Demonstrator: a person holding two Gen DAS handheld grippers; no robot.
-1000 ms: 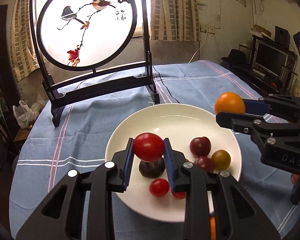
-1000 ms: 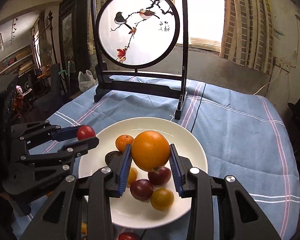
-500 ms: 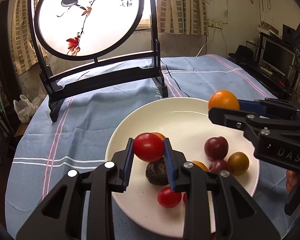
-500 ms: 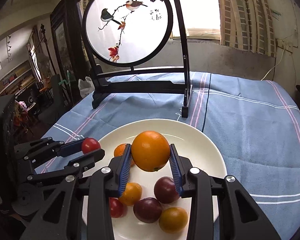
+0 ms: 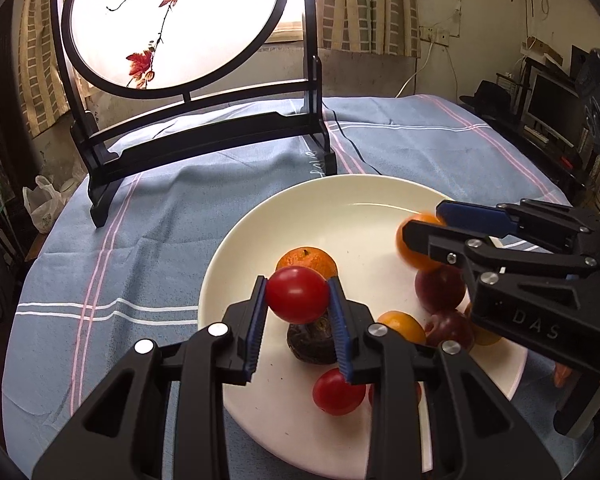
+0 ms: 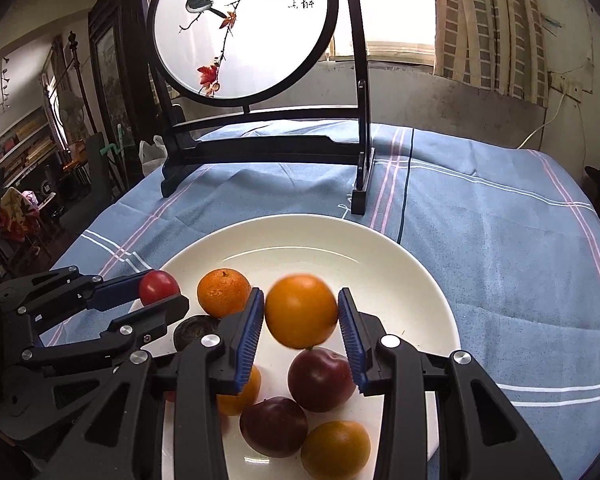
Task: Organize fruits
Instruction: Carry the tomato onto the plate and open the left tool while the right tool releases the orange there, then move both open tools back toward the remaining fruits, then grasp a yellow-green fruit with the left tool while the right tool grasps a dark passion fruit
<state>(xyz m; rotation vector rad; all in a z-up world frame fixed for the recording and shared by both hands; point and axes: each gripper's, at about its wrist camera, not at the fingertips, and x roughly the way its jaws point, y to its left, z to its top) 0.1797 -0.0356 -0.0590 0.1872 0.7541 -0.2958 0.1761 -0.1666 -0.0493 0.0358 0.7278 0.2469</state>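
A white plate (image 5: 364, 208) (image 6: 400, 276) holds several fruits: a mandarin (image 6: 223, 293), dark plums (image 6: 319, 378), small orange fruits and red tomatoes (image 5: 338, 392). My left gripper (image 5: 298, 300) is shut on a red tomato (image 5: 297, 294) above the plate's left side. My right gripper (image 6: 302, 312) has opened: a gap shows on both sides of the orange (image 6: 301, 310), which is blurred and dropping just above a plum. The orange also shows in the left wrist view (image 5: 416, 246).
A black wooden stand with a round painted bird screen (image 5: 168, 24) (image 6: 244, 28) stands behind the plate on the blue striped tablecloth (image 6: 500, 240). A dark wrinkled fruit (image 5: 312, 342) lies under the left gripper. Room clutter lies beyond the table edges.
Both grippers have lowered toward the plate. The right gripper's jaws have parted and the orange has come loose and is falling. The left still holds the tomato.
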